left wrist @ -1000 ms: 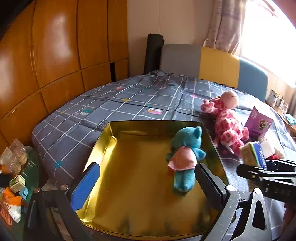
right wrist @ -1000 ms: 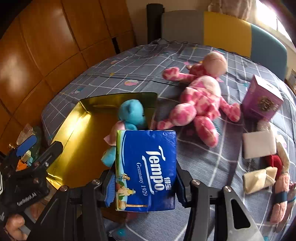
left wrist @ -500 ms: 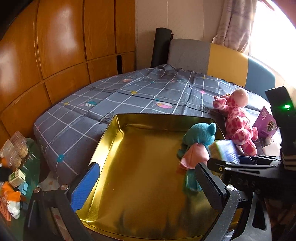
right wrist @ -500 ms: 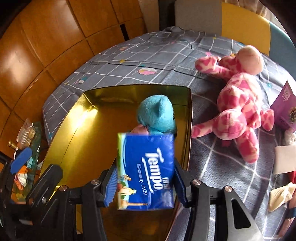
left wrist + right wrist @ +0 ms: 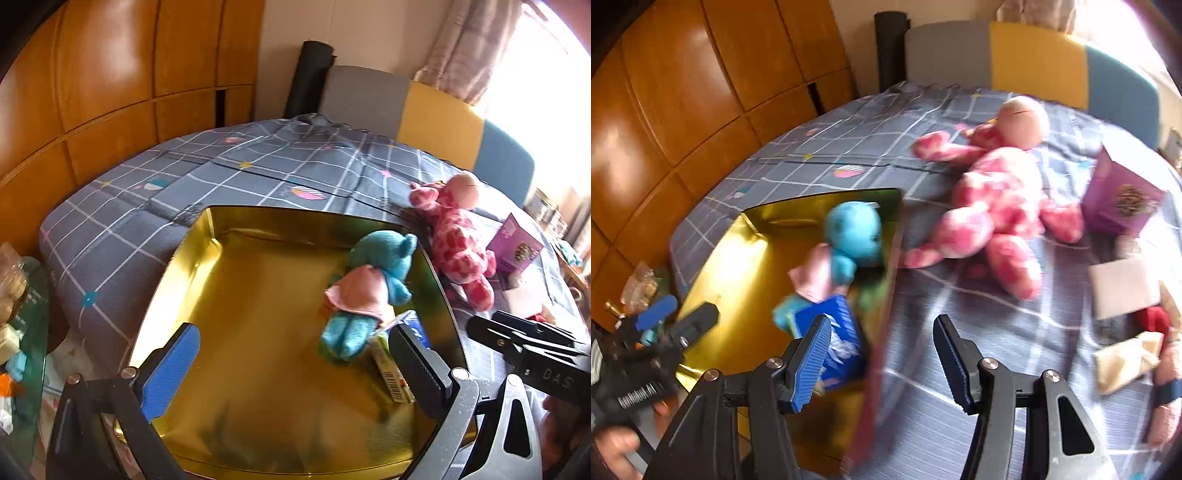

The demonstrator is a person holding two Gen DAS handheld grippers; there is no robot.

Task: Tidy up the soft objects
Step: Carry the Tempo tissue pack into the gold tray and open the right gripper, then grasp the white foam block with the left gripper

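Note:
A gold tray (image 5: 236,325) (image 5: 738,266) lies on the grey checked bed cover. In it lie a teal plush bear with a pink skirt (image 5: 369,284) (image 5: 846,243) and a blue Tempo tissue pack (image 5: 395,354) (image 5: 842,339) by the bear's feet. A pink spotted plush giraffe (image 5: 458,236) (image 5: 993,195) lies right of the tray. My left gripper (image 5: 291,354) is open and empty over the tray's near edge. My right gripper (image 5: 882,354) is open and empty, over the tray's right rim, just right of the pack.
A purple box (image 5: 1119,195) (image 5: 513,247), a white pad (image 5: 1123,288), a beige pouch (image 5: 1123,358) and red and pink soft items lie right of the giraffe. A glass side table with clutter (image 5: 18,332) stands at left. Wooden panels back the bed.
My right gripper carried the tissue pack over the tray, opened and let it go. The pack now lies in the tray by the bear. The right gripper has drawn back to the right.

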